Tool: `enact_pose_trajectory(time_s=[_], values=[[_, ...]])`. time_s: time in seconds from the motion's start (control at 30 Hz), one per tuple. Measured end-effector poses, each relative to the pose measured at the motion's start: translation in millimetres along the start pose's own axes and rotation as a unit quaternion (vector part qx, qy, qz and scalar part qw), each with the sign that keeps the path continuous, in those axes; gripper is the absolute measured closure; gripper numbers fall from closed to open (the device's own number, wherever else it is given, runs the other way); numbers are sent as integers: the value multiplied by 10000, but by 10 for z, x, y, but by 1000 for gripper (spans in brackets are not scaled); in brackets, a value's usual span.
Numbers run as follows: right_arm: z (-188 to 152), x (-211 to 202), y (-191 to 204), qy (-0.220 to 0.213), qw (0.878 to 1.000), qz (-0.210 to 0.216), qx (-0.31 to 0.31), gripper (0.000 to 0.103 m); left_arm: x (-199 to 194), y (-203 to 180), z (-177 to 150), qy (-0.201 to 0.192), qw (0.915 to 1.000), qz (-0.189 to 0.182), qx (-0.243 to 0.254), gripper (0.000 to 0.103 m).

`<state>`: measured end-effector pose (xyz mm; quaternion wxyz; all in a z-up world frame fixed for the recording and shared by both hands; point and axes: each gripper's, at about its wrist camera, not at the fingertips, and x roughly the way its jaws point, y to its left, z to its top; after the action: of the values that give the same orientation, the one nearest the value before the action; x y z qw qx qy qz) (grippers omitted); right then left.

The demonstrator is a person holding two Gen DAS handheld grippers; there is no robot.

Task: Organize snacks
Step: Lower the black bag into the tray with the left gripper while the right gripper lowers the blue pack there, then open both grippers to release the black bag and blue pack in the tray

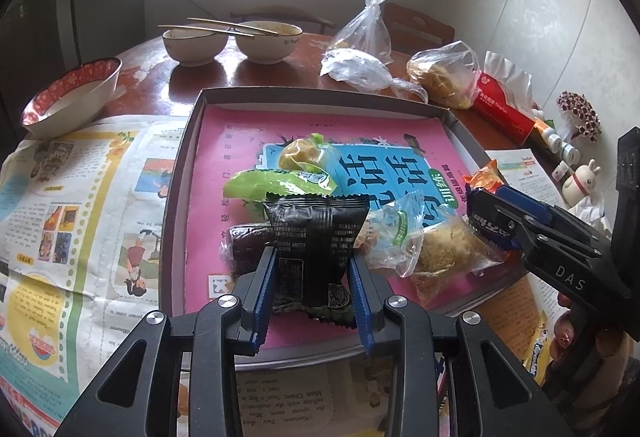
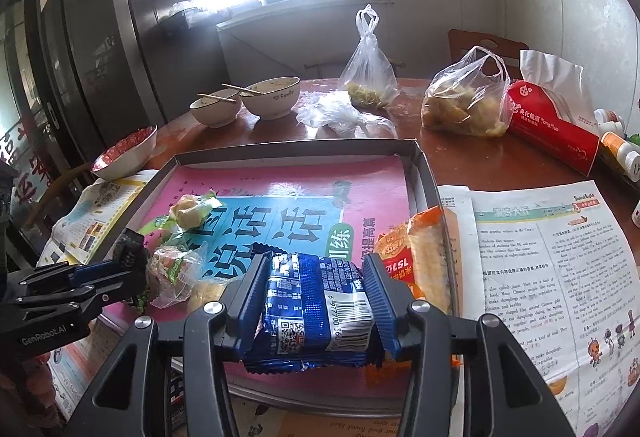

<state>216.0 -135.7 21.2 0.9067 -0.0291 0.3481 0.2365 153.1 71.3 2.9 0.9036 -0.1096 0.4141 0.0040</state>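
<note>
L gripper (image 1: 314, 273): my jaws closed on black snack packet (image 1: 318, 233), held over near edge of tray (image 1: 182, 173). R gripper (image 2: 314, 301): clamped on blue packet (image 2: 316, 301), also above tray's near side. Already in tray (on pink book (image 2: 280, 189)): green packet (image 1: 276, 183), clear-wrapped pastry (image 1: 444, 249), dark bar (image 1: 246, 243), approx 5 items. Orange packet (image 2: 404, 257) sits at R rim, poss. half over it, view unclear. Est. mostly done; left: set down both held packets, tidy orange one
</note>
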Motion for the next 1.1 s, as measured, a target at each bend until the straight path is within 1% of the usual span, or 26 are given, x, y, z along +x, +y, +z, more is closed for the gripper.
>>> enact_pose_trajectory(time_s=[0.37,0.57,0.9,1.1], values=[[-15,-27,9,33,10000,5,-41,51,30,-18,1,59,10000,-18,19,67],[-27,-56,8,63,9998,181,2,42,33,-46,1,87,9999,-55,27,67],[-47,-117,-19,59,9996,279,31,42,-12,-66,-17,78,9999,-71,19,67],[-57,-162,-11,65,9996,266,13,42,-54,-91,-29,62,9999,-120,17,63]])
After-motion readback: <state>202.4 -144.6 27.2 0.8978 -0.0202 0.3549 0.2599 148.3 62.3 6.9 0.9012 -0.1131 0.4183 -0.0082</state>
